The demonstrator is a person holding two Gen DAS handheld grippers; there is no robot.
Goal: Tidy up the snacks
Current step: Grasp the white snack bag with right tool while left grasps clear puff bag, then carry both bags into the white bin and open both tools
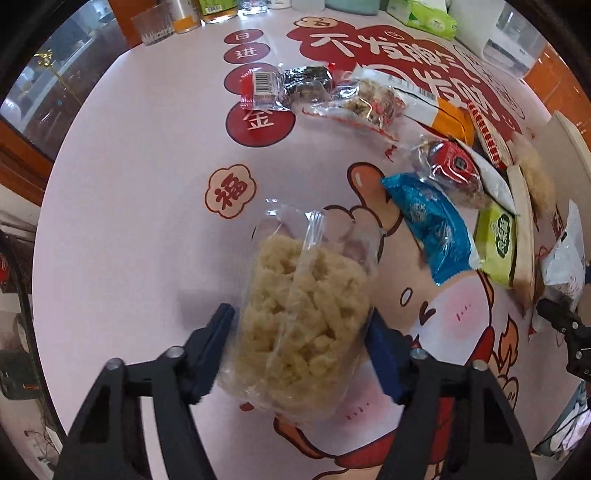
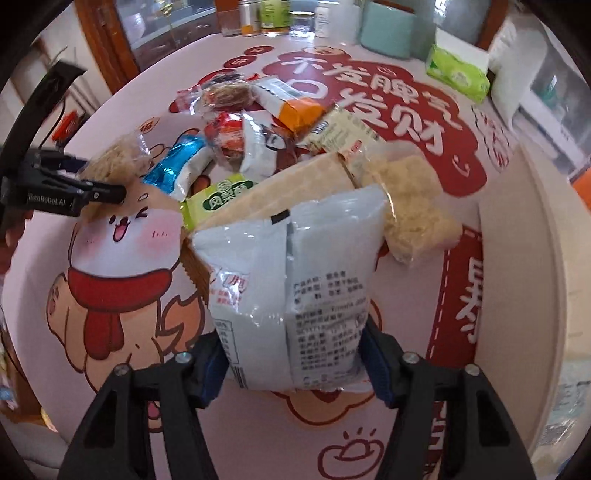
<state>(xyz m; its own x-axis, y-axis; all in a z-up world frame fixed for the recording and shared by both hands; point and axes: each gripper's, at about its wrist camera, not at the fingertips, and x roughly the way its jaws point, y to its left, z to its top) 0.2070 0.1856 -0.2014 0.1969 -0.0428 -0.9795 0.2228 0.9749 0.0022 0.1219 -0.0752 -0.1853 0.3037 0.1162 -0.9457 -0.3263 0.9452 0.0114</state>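
Note:
A clear bag of beige puffed snack (image 1: 303,314) sits between the fingers of my left gripper (image 1: 301,332), whose blue pads press on both its sides just above the printed tablecloth (image 1: 129,221). The right wrist view shows that same left gripper (image 2: 92,192) at the far left with the bag (image 2: 118,162). My right gripper (image 2: 293,354) is shut on a white snack packet (image 2: 295,277) with printed text, at the near edge of the pile. The pile holds a blue packet (image 2: 177,166), a green packet (image 2: 218,199) and another clear bag of beige snack (image 2: 413,206).
More snacks lie further back: a red barcode packet (image 1: 258,88) and an orange-white packet (image 1: 436,110). A glass (image 1: 153,26), bottles, a teal container (image 2: 388,33) and a green tissue pack (image 2: 458,74) line the far edge. A pale raised rim (image 2: 524,258) runs along the right.

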